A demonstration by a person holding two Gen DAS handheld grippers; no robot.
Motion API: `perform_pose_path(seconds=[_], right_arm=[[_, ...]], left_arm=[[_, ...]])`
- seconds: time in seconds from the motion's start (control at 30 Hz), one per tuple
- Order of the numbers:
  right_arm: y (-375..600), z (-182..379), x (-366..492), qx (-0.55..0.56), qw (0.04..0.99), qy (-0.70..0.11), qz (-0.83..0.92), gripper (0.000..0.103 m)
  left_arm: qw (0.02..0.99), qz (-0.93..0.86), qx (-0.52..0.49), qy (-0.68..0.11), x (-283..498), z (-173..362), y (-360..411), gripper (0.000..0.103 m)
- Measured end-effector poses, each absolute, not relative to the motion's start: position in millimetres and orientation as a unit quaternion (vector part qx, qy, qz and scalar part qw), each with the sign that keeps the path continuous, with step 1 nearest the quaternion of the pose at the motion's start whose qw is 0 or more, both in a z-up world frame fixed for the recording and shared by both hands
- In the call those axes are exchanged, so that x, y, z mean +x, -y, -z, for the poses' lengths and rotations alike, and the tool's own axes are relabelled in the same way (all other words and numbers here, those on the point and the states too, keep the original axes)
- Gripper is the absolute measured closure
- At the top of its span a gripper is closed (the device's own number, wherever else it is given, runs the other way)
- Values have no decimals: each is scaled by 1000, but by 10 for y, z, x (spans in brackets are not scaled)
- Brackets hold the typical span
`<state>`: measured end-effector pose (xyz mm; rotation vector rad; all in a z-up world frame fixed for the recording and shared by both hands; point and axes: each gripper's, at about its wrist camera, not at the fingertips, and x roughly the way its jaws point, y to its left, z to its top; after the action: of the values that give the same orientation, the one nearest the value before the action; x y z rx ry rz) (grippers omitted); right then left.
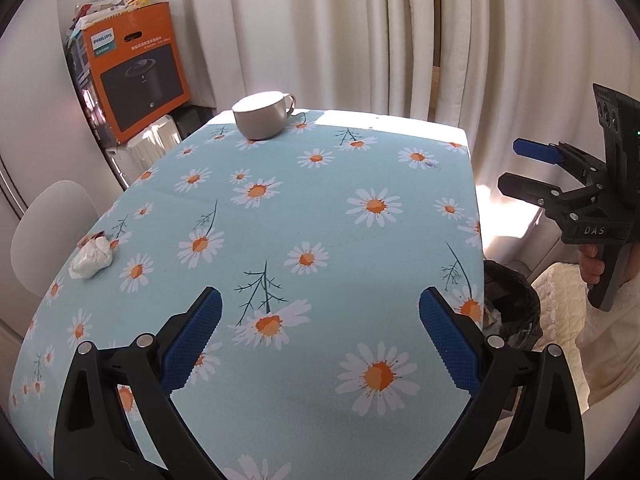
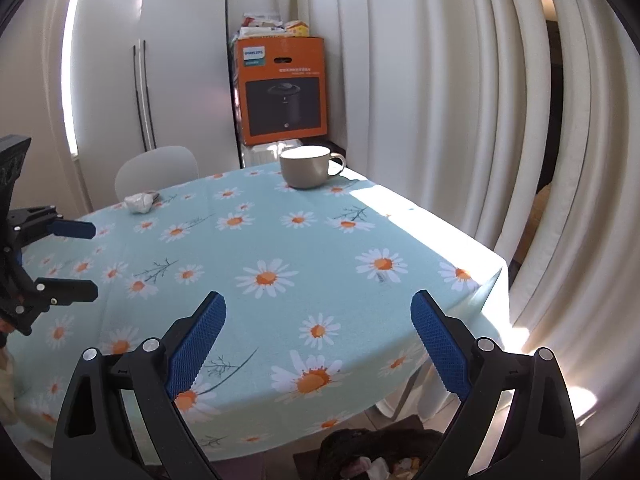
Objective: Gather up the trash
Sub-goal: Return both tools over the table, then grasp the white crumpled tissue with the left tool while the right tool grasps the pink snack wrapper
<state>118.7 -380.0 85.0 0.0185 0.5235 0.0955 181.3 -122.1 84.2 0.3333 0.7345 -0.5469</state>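
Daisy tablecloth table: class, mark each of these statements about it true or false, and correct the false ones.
1. Both grippers are open and hold nothing. True: left gripper, right gripper.
2. The crumpled white tissue lies inside the mug. False: it lies on the tablecloth near the left edge, far from the mug.
3. The mug stands upright near the far edge. True.
4. The bin sits on the table. False: it is on the floor beside the table.
5. An orange box stands behind the table. True.
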Motion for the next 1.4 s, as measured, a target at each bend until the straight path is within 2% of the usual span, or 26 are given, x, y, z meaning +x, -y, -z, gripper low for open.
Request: perform_pose_path(seconds=[0.6, 0.73, 1.17, 1.27, 1.3, 1.4], right_arm=[[2882, -1161, 2151, 46, 960, -265, -76, 10], [2795, -1170, 2311, 49, 959, -271, -74, 10], [2488, -1199, 2557, 15, 955, -288, -74, 10], [2434, -1213, 2589, 14, 953, -292, -79, 10], [2414, -1213, 2607, 14, 952, -294, -81, 10], [2353, -1209, 2686, 10, 950, -300, -85, 10]], left_arm=[[925, 115, 11, -362, 2927, -763, -330, 6], [928, 75, 18, -365, 3260, -668, -453, 6], [914, 34, -52, -401, 4101, -385, -800, 7], [907, 54, -75, -412, 4218, -341, -842, 24], [902, 58, -86, -420, 4259, -317, -872, 43], [902, 76, -88, -416, 4248, -339, -926, 47]])
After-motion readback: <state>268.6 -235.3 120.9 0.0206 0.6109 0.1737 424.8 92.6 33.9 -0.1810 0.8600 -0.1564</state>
